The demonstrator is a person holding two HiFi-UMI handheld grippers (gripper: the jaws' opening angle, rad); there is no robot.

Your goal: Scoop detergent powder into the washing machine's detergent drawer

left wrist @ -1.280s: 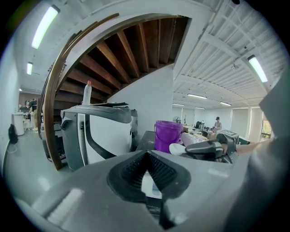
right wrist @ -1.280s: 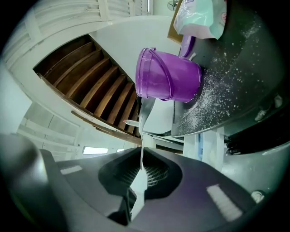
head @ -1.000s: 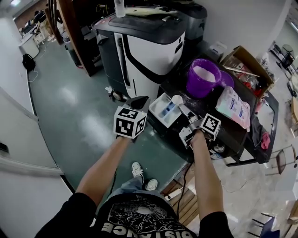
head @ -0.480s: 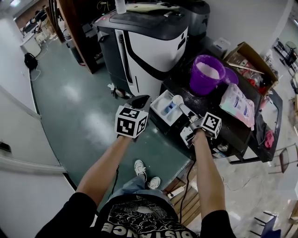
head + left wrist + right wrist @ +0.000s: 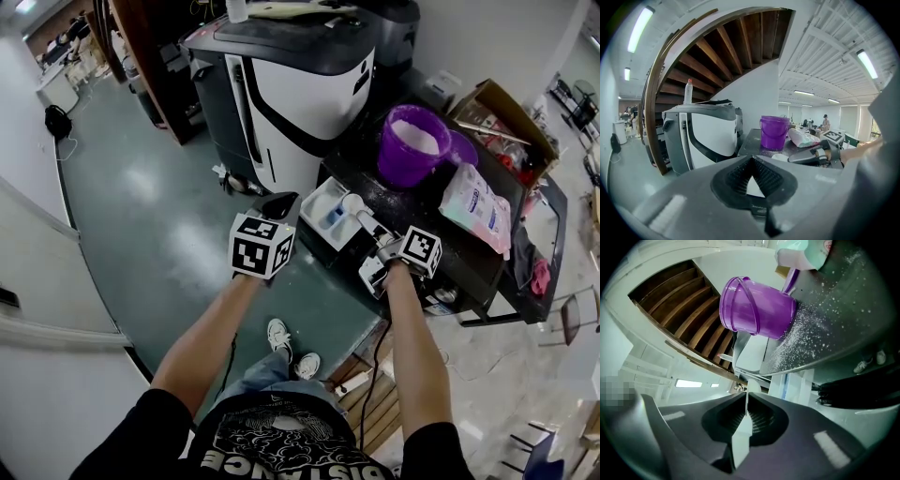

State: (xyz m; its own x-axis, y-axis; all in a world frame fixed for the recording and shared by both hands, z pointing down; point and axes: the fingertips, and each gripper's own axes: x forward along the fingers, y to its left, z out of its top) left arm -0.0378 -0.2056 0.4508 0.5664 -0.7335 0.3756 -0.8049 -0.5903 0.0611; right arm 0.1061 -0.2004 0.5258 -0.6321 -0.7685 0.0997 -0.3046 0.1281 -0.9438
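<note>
My right gripper [image 5: 368,224] is shut on the handle of a white scoop [image 5: 353,202]. The scoop's bowl hangs over the open white detergent drawer [image 5: 319,200], which sticks out from the black table's left edge. In the right gripper view the handle [image 5: 741,431] runs between the jaws of that gripper [image 5: 746,397] toward the drawer [image 5: 799,383]. A purple bucket [image 5: 411,146] holding white powder stands behind, also seen in the right gripper view [image 5: 757,308]. My left gripper [image 5: 280,201] hovers left of the drawer, shut and empty [image 5: 751,158].
The black-and-white washing machine [image 5: 291,80] stands behind the drawer. A detergent bag [image 5: 476,212] and a cardboard box [image 5: 499,114] lie to the right on the black table [image 5: 469,262]. Spilled powder [image 5: 811,336] dusts the tabletop. Green floor [image 5: 159,216] lies to the left.
Almost nothing: the scoop stays over the drawer in the right gripper, the left gripper stays put, and the head view has shifted slightly.
</note>
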